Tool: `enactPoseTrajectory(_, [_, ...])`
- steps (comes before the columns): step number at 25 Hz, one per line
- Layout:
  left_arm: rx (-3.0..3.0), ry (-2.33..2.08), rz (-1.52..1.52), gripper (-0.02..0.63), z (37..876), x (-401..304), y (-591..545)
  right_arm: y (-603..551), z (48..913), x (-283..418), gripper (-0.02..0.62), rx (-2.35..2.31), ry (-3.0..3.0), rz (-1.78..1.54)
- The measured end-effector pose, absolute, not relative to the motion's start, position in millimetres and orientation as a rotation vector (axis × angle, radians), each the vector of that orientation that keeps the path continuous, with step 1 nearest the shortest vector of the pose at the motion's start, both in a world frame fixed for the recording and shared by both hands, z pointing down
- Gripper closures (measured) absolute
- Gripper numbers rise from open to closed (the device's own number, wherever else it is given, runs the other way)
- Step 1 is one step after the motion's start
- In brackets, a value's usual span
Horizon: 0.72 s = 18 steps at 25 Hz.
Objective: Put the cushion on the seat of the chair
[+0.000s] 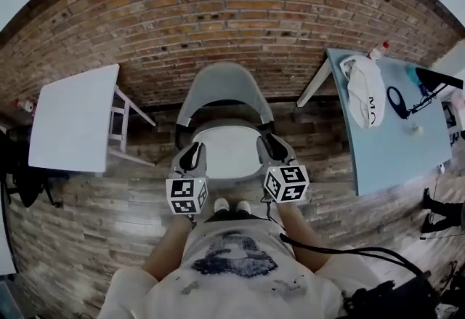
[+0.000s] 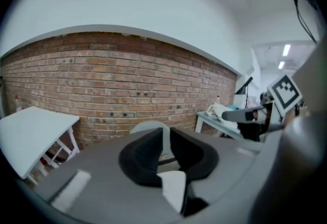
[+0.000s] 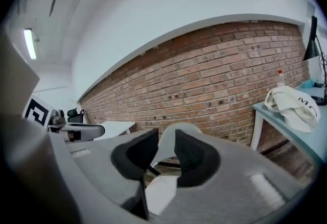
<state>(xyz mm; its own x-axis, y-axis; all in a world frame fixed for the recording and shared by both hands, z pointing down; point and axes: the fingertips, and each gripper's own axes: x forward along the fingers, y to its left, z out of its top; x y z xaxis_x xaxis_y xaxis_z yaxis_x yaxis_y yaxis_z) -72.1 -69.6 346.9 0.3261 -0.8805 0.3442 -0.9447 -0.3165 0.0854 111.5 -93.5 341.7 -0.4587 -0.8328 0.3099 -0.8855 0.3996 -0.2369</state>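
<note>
A white square cushion (image 1: pixel 225 154) apparently lies on the grey shell chair (image 1: pixel 224 89) already. The left gripper (image 1: pixel 192 156) and right gripper (image 1: pixel 274 146) are narrow-jawed and empty, so they probably need only withdraw.

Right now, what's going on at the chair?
A person stands facing the grey plastic chair with a two-jaw gripper in each hand. The left gripper and right gripper hang over either side of the seat, where the white square cushion appears to lie already. In both gripper views the fingers stand narrowly apart, with the chair showing through the gap. Nothing looks pinched.
</note>
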Motion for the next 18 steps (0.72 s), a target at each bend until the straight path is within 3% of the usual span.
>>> enactPoseTrajectory(7, [2.353,-1.660,0.312,0.592,321,-70,-75,-95,313,95,0.594,1.491,-2.538,0.483])
enactPoseTrajectory(18, [2.368,-1.676,0.290,0.614,311,-68,-89,-103,305,94,0.597,1.480,-2.546,0.428])
